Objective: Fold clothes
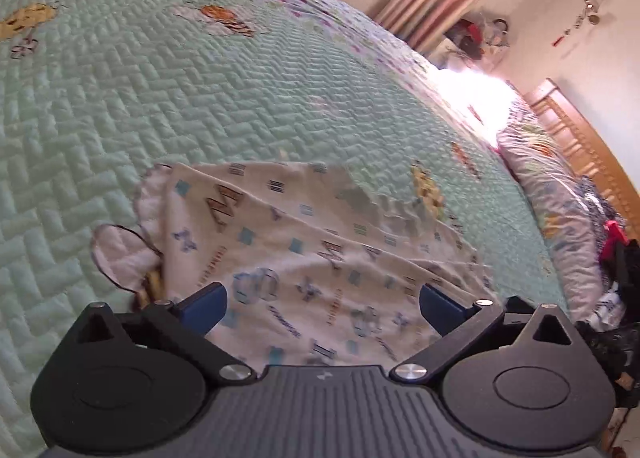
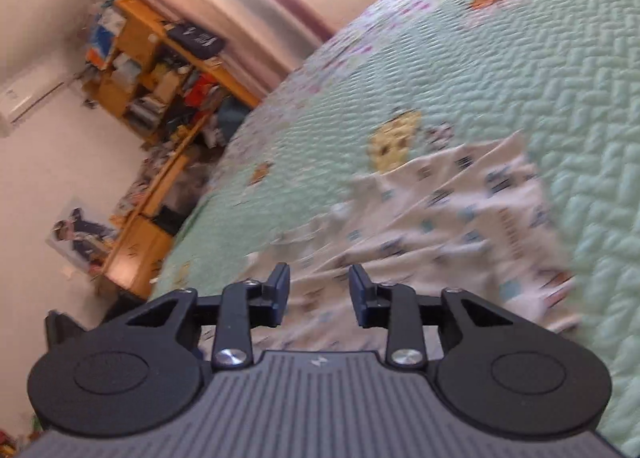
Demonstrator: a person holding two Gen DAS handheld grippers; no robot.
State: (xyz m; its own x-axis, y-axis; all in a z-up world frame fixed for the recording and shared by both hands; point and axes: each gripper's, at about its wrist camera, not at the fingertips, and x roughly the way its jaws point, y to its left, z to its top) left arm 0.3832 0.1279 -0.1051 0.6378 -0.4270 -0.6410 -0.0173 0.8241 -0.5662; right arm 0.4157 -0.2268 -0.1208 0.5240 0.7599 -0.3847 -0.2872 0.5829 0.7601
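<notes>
A small white garment (image 1: 304,242) printed with blue squares and letters lies crumpled on a green quilted bedspread (image 1: 160,98). My left gripper (image 1: 322,308) is wide open just above its near edge, holding nothing. In the right wrist view the same garment (image 2: 452,226) spreads ahead, blurred by motion. My right gripper (image 2: 319,294) is open with a moderate gap, hovering over the cloth's near edge, nothing between its fingers.
The bedspread (image 2: 520,70) carries bee and flower patterns. A rolled quilt (image 1: 552,194) and a wooden headboard (image 1: 588,146) lie at the right. Dark clothes (image 1: 616,258) pile at the bed's edge. Wooden shelves (image 2: 152,70) and a desk stand left of the bed.
</notes>
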